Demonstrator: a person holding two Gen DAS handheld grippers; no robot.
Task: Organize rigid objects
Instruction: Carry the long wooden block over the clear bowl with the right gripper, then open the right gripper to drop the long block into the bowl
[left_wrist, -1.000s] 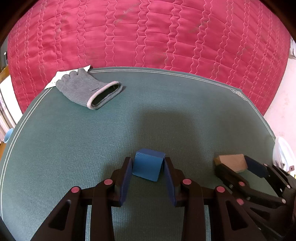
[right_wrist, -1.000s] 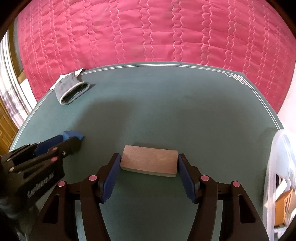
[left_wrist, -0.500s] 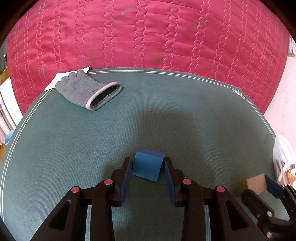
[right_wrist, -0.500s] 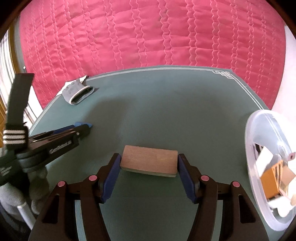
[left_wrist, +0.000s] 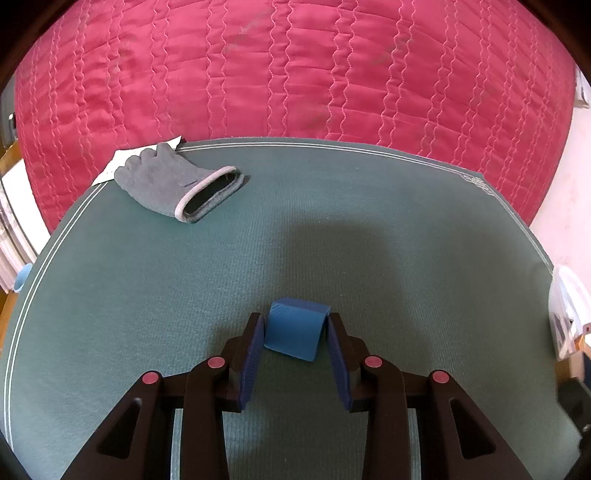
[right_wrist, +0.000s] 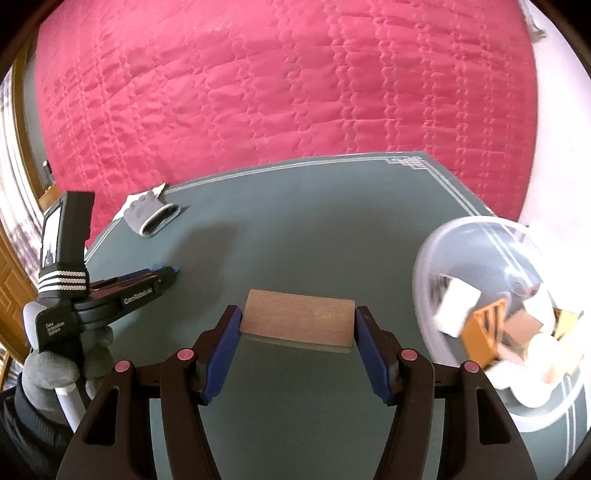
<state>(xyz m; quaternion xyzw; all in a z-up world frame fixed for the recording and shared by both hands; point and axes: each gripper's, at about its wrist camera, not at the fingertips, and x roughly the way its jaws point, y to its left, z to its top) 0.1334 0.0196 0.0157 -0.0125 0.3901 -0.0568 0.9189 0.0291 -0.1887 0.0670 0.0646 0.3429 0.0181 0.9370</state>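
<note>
While both grippers carry a block, we note the risks first. The right gripper (right_wrist: 297, 326) has its jaws clenched on the wooden block (right_wrist: 298, 320), gripped only at its two short ends; in our judgement a slight slackening or a knock against the rim of the clear bin (right_wrist: 428, 258) at right of the frame could let the slab pivot or drop short of the bin. The bin already holds several blocks lying at angles, so a flat piece may land tilted on them or bounce out. The bin is blurred here, so we cannot tell how much room is left.

The wooden block is held above the green desk (right_wrist: 295, 221), at lower centre of the right wrist view. Its long axis runs left to right across the frame, spanning the jaws, with its broad face turned upward and tilted slightly down to the right.

The left gripper (left_wrist: 295, 332) has its jaws grasping the blue block (left_wrist: 295, 330) at lower centre of the left wrist view, low over the desk; whether the block touches the surface we cannot tell. It is near cubic, one corner edge turned toward the camera. A grey glove (left_wrist: 173, 184) lies at upper left, well apart.
</note>
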